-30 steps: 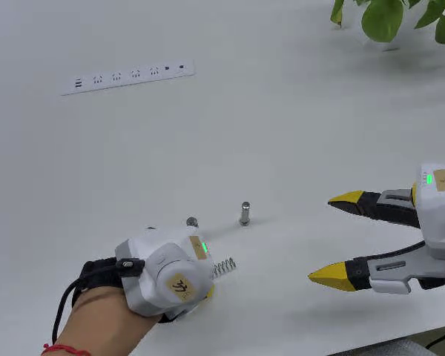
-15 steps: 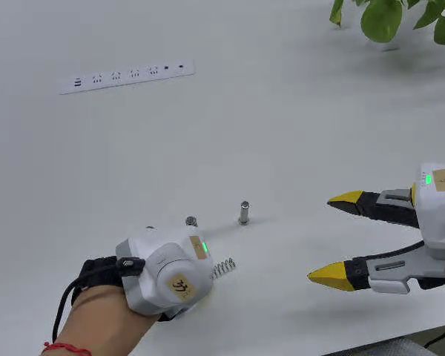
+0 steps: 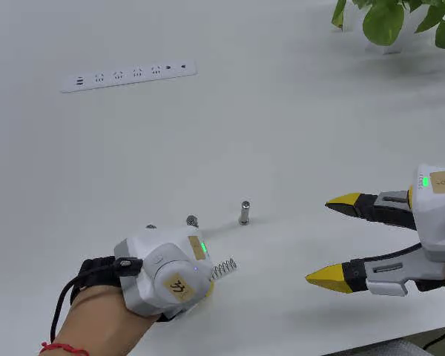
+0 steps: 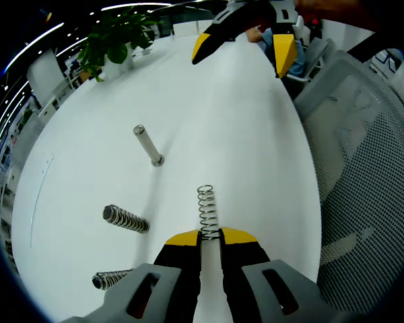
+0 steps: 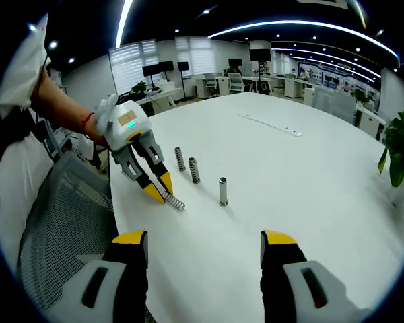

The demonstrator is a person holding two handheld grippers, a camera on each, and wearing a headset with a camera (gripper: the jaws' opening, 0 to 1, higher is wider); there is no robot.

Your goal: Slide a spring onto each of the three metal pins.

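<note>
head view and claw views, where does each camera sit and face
Head view: on the headset, looking down at table, left claw, right claw, a hand.
Left gripper view: on left claw, facing right claw; own jaws shut on a spring.
Right gripper view: on right claw, facing left claw; own jaws open.
All share the bare pin.

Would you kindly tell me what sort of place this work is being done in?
Most likely an open-plan office. The work is on a large white table with a power strip lying on it, a mesh office chair stands at its edge, and rows of desks with monitors fill the background.
</note>
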